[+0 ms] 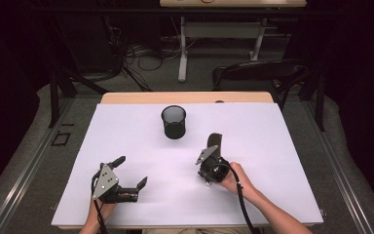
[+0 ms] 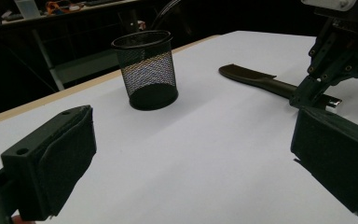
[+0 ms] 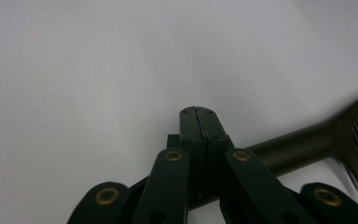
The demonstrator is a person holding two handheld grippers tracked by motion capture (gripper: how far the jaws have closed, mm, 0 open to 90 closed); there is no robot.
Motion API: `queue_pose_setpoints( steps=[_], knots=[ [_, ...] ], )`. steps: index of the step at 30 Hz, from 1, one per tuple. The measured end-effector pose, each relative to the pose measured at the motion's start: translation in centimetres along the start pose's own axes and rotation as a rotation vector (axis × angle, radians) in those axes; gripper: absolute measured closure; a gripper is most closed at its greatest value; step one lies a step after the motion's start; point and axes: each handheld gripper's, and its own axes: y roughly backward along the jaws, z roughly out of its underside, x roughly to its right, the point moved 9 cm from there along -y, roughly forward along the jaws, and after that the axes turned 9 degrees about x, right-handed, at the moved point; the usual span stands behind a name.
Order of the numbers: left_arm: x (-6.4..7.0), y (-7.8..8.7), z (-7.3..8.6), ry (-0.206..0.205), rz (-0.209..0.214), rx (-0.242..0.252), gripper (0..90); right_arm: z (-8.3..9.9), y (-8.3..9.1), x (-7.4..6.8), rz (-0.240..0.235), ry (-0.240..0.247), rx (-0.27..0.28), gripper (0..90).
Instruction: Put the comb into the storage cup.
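The left claw (image 1: 131, 172) is seen at about 7 o'clock on the white table (image 1: 272, 161), its jaws set well apart with nothing between them; in the left gripper view bare table lies between the two pads. A black mesh cup (image 1: 174, 122) stands upright toward 12 o'clock, well apart from both claws. The right claw (image 1: 213, 146) is held near the table's centre, at about 5 o'clock from the cup. Its jaws are pressed together on the handle of a dark comb (image 3: 303, 147), which lies flat on the table, teeth end (image 2: 242, 72) pointing toward 12 o'clock. No brand, label or legible writing is observed.
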Motion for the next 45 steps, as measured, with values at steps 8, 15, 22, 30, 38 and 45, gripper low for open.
queue_pose_setpoints(
  steps=[8,15,22,30,38,45],
  knots=[
    [0.0,0.0,0.1,-0.001,-0.003,-0.003,0.1,0.6,0.9,0.4,0.016,0.005,-0.007,90.0],
    [0.0,-0.1,0.1,0.001,0.0,-0.007,0.1,1.2,1.2,0.5,0.018,-0.008,-0.019,90.0],
    [0.0,0.1,-0.1,-0.003,0.0,0.001,0.1,1.6,1.5,0.7,0.021,-0.009,-0.032,90.0],
    [0.0,0.0,0.0,-0.004,0.001,-0.003,0.1,2.1,2.3,1.1,0.023,-0.027,-0.034,90.0],
    [0.0,0.0,0.1,0.001,-0.001,-0.005,0.1,2.7,2.7,1.4,0.028,-0.039,-0.053,90.0],
    [0.0,0.1,0.0,-0.003,-0.002,0.0,0.1,2.9,2.9,1.9,0.036,-0.045,-0.063,90.0]
  ],
)
